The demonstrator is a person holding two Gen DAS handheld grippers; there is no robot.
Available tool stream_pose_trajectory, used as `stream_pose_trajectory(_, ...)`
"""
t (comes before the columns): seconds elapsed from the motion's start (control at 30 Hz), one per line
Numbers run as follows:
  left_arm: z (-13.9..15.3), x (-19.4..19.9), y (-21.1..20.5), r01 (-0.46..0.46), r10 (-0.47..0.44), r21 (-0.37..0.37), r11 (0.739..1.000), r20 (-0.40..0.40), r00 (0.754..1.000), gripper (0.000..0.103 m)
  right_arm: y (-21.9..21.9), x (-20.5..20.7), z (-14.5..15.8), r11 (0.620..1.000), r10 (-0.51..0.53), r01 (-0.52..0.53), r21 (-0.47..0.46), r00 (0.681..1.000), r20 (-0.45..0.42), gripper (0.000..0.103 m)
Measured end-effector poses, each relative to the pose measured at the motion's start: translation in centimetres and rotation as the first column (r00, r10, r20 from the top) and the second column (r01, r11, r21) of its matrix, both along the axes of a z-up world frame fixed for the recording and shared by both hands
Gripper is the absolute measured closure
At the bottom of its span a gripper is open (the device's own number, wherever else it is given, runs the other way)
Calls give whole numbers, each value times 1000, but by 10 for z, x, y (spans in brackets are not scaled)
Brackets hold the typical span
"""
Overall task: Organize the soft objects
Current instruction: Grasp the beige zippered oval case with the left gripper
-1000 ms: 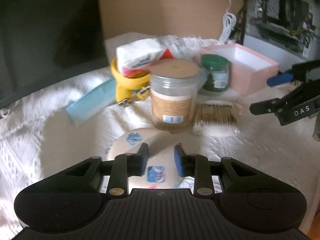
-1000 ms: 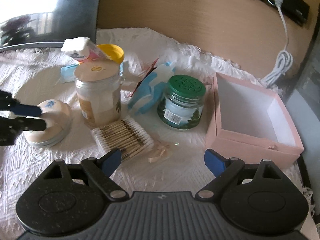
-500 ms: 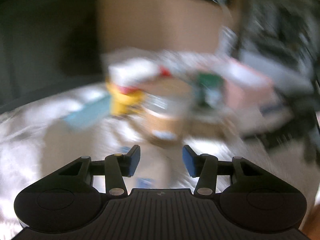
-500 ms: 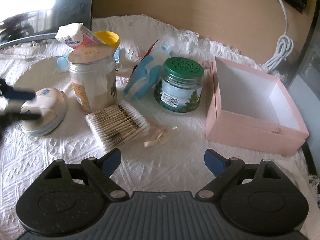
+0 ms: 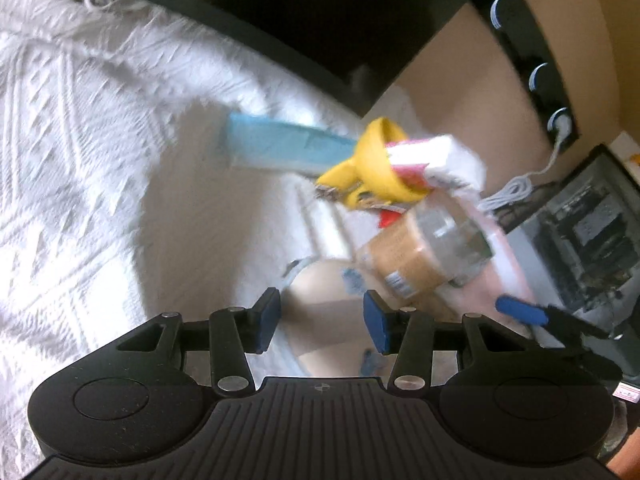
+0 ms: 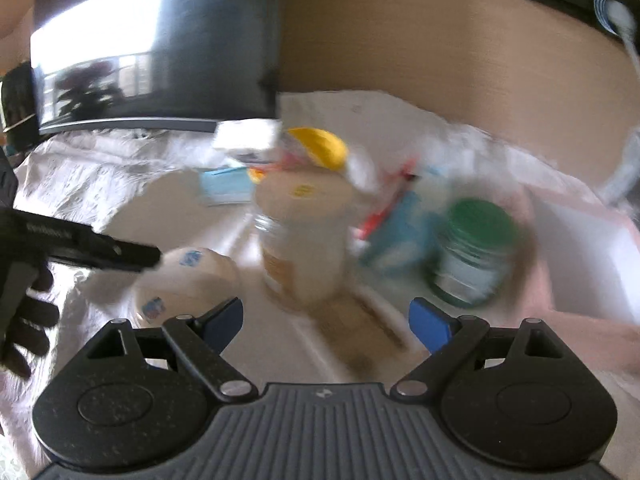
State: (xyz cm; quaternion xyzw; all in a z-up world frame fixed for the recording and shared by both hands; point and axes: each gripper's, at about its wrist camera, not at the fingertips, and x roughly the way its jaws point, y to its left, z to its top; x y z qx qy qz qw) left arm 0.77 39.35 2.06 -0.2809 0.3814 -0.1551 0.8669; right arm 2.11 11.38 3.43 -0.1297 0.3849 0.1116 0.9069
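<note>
Lying flat, cream pouch (image 6: 188, 284) lengthwise toward camera

A white woven cloth (image 6: 92, 176) carries jars, a cream round case (image 6: 188, 280) and packets.

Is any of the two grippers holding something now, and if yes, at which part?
Nothing is held. The left gripper stands open over the cream round case, pads not touching it; the right gripper is wide open and empty.
</note>
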Motion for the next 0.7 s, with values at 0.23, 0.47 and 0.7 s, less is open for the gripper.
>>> stream_pose_trajectory(0.23,-20,2,8,-32,29,-140,990,-30,999,50,34,8,-36,996,41,-43,-77,999,-27,36)
stream_pose_trajectory(0.47,-15,10,-5,18,-25,-221,975,-28,999,48,33,5,-46,990,62,-66,-125,997,-41,36)
stream_pose_trajectory(0.7,-3,18,-37,-4,5,-35,999,37,999,51,23,-20,-37,983,120,-125,-132,992,-47,36)
